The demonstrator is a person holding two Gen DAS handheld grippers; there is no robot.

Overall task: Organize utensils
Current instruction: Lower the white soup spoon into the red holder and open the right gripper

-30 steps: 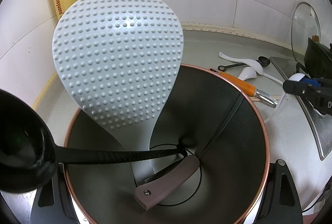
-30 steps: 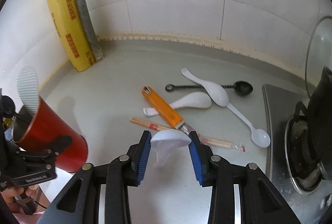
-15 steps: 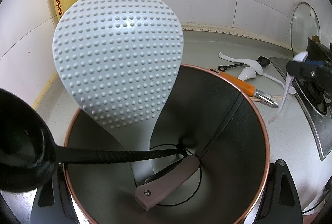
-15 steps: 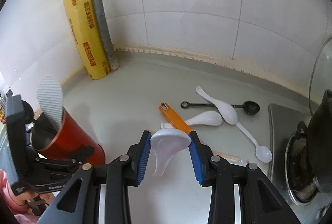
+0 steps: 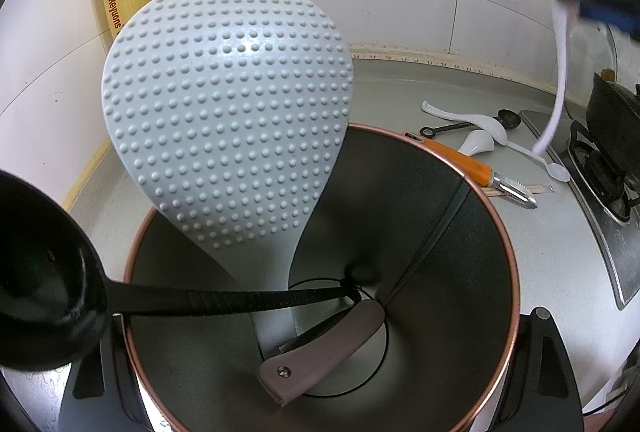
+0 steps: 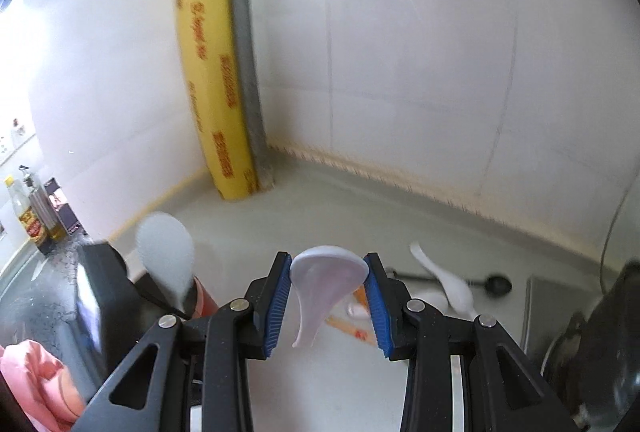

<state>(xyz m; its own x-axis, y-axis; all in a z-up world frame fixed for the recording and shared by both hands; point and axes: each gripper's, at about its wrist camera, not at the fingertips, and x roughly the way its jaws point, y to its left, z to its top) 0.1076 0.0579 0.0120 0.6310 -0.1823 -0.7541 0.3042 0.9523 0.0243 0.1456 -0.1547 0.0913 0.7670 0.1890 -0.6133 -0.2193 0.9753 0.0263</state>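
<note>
The right gripper (image 6: 328,306) holds a white spoon (image 6: 324,278) by its bowl, the blue pads pressed on either side and the handle hanging down between the fingers. From the left wrist view this spoon (image 5: 560,71) hangs at the far right, well above the counter (image 5: 400,103).

The left gripper (image 5: 316,372) is closed around a red cup (image 5: 508,272) with a copper rim, one black finger on each side of its wall. Inside the cup stand a grey dotted rice paddle (image 5: 228,111), a black ladle (image 5: 44,296) leaning out over the left rim, and a tool with a mauve handle (image 5: 320,352).

On the counter to the far right of the cup lie an orange-handled peeler (image 5: 460,159), two white spoons (image 5: 478,143), a black measuring spoon (image 5: 508,118), a thin plastic spoon (image 5: 558,171) and wrapped chopsticks (image 5: 536,188). A yellow roll of wrap (image 6: 212,87) leans in the far corner. A stove (image 5: 600,175) sits at the right.
</note>
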